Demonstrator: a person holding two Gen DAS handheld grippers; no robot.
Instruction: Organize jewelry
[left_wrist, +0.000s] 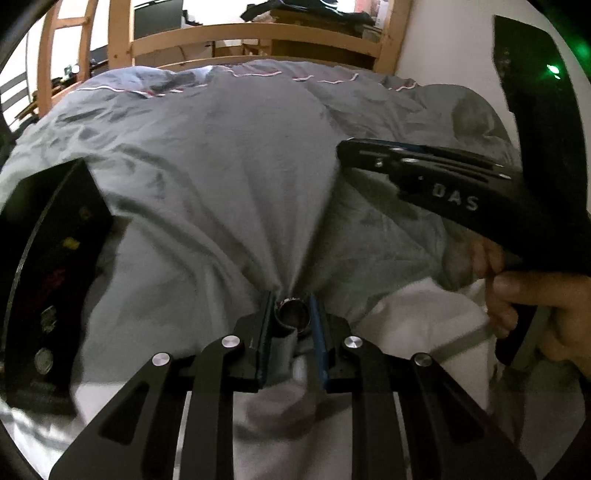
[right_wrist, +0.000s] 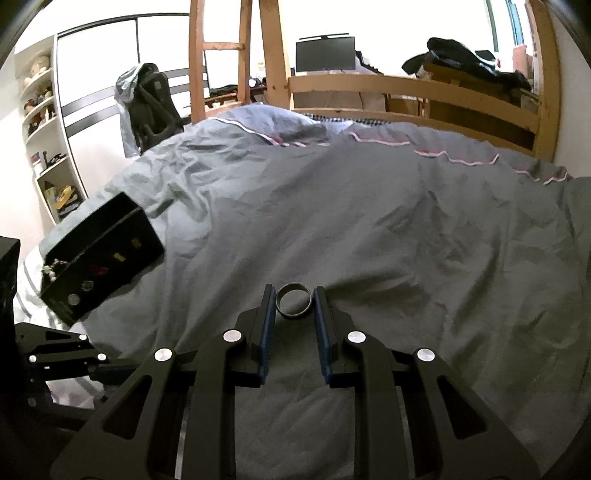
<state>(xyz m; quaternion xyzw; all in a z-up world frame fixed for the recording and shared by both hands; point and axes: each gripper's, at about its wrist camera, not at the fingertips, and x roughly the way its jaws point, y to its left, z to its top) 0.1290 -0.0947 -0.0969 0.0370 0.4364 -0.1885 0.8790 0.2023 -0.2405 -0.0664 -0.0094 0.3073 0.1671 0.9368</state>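
My left gripper (left_wrist: 291, 314) is shut on a dark metal ring (left_wrist: 292, 314) together with a pinch of the grey duvet (left_wrist: 221, 166), which puckers up between the jaws. My right gripper (right_wrist: 294, 304) is shut on a second silver ring (right_wrist: 294, 305), held upright between its blue pads above the duvet (right_wrist: 369, 221). The black jewelry box (right_wrist: 103, 254) lies to the left on the bed, holding several small pieces; it also shows in the left wrist view (left_wrist: 48, 280). The right gripper's body (left_wrist: 443, 184) and the hand holding it show at the right of the left wrist view.
A wooden bed frame (right_wrist: 406, 92) and a ladder (right_wrist: 221, 55) stand at the far end. A chair with clothes (right_wrist: 147, 103) and white shelves (right_wrist: 44, 129) are at the left. The left gripper's body (right_wrist: 55, 354) shows at the lower left.
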